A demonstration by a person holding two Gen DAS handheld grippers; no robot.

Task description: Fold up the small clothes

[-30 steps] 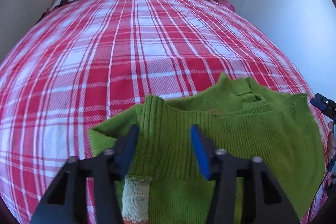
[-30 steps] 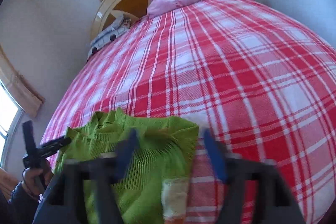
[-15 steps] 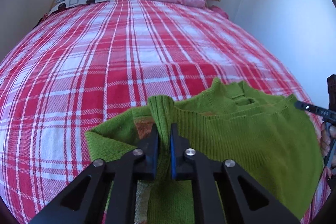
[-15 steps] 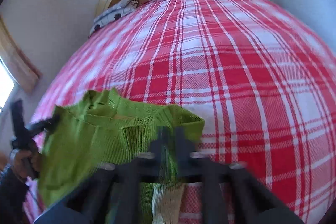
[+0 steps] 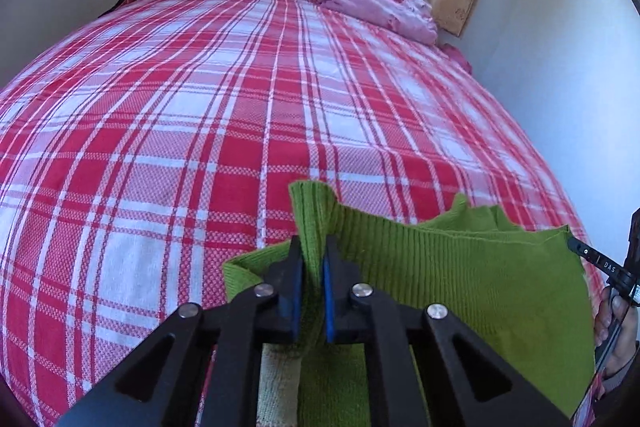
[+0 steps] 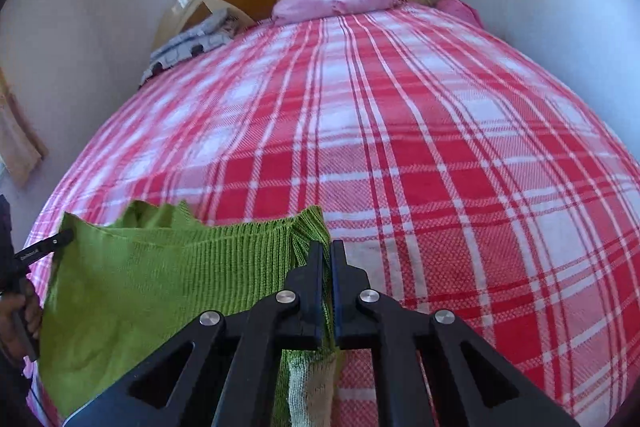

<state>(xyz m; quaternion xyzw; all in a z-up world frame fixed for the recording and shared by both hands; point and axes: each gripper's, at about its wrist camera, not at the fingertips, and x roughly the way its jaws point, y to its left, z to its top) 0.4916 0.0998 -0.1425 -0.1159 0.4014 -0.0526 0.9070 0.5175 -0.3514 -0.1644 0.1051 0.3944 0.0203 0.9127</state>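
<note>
While the green sweater hangs stretched over the near end of the bed, each claw pinches one top corner. The left claw is closed tight on the ribbed edge, and the right claw is closed tight on the other ribbed corner. To fold well, I think both hands should keep the top edge straight and level, lower the sweater flat onto the red checked cover, and let go only when no bumps show.
</note>
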